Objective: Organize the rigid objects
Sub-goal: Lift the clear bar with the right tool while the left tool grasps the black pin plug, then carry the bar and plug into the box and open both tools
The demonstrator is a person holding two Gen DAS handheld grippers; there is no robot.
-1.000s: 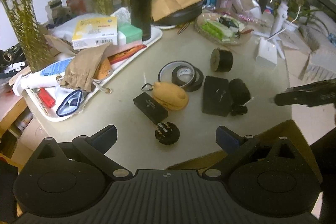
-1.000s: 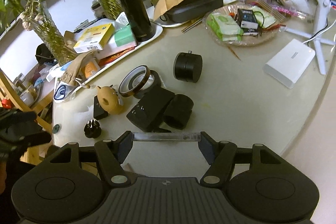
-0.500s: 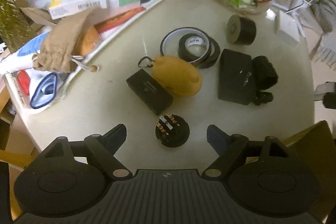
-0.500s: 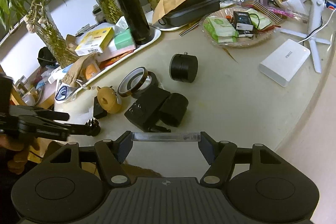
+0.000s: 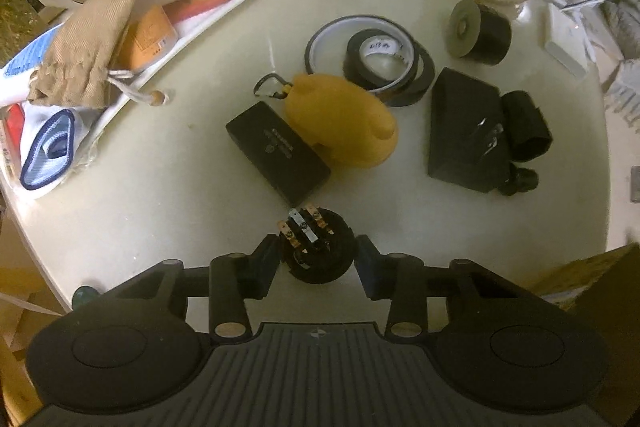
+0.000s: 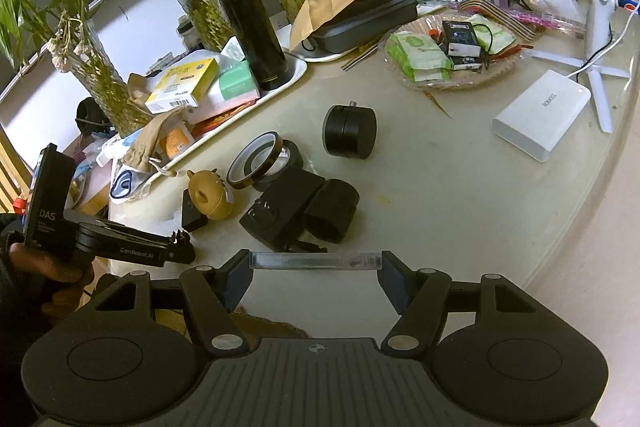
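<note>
Left gripper (image 5: 318,259): fingers just closed in, clamped on either side of the round black plug (image 5: 317,251); seen from the right wrist at 9 o'clock, held by a hand (image 6: 48,267).
Round black plug: on the bench (image 5: 160,207) near its front edge, brass prongs up, at 6 o'clock from the flat black box (image 5: 278,151).
Right gripper (image 6: 316,263): fingers apart at mid width, clamped on the ends of a clear bar (image 6: 316,261); above the bench edge.
Flat black box: touching the yellow figure (image 5: 340,123) on its 8 o'clock side.
Tape rolls (image 5: 372,57): overlapping, at 1 o'clock from the yellow figure, just beside it.
Black cylinder (image 5: 480,35): on its side, at 2 o'clock from the tape rolls, apart from them.
Black adapter block (image 5: 464,135): at 3 o'clock from the yellow figure, with a black sleeve (image 5: 526,131) against its right side.
White tray (image 5: 208,23): at 10 o'clock, holding boxes and a tan drawstring pouch (image 5: 92,51).
White power bank (image 6: 542,115): at 2 o'clock in the right wrist view, well apart from the black parts.
</note>
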